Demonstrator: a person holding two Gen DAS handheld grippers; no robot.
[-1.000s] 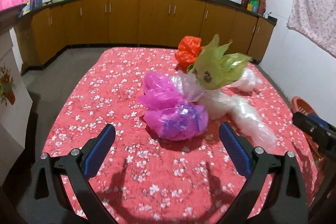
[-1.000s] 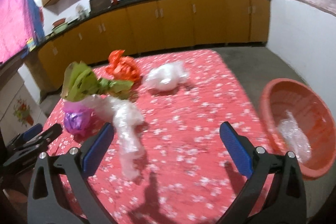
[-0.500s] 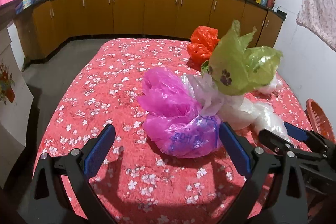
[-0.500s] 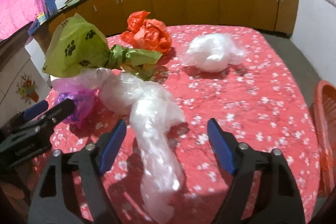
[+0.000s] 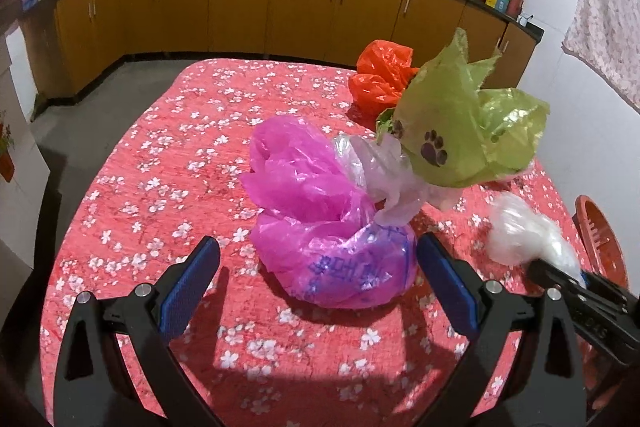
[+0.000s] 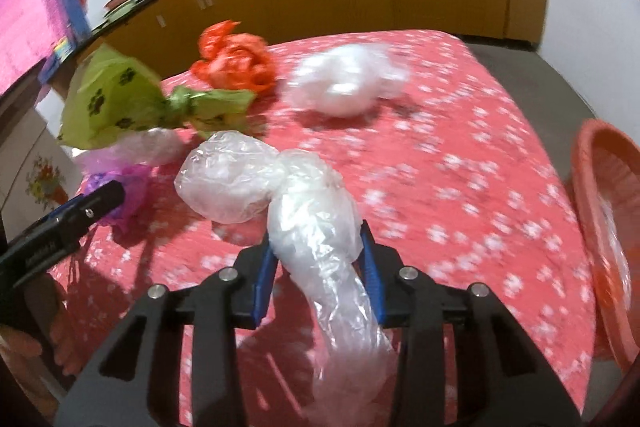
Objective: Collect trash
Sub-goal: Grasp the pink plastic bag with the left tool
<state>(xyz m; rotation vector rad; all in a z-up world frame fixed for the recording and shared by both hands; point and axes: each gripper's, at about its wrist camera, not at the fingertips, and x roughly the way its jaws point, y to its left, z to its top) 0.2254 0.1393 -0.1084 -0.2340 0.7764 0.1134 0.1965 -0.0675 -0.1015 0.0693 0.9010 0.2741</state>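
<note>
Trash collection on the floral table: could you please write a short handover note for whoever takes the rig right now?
Right tool: shut on the clear plastic bag.
Left tool: open, its fingers either side of the pink plastic bag, not gripping.
On the table: green paw-print bag, orange bag, white bag.
Orange basin sits off the table's right edge.
Left: bin the clear bag, then the other four.

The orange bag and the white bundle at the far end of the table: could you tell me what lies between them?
Only bare flowered tablecloth lies between the orange bag and the white bundle, in the right wrist view.
</note>
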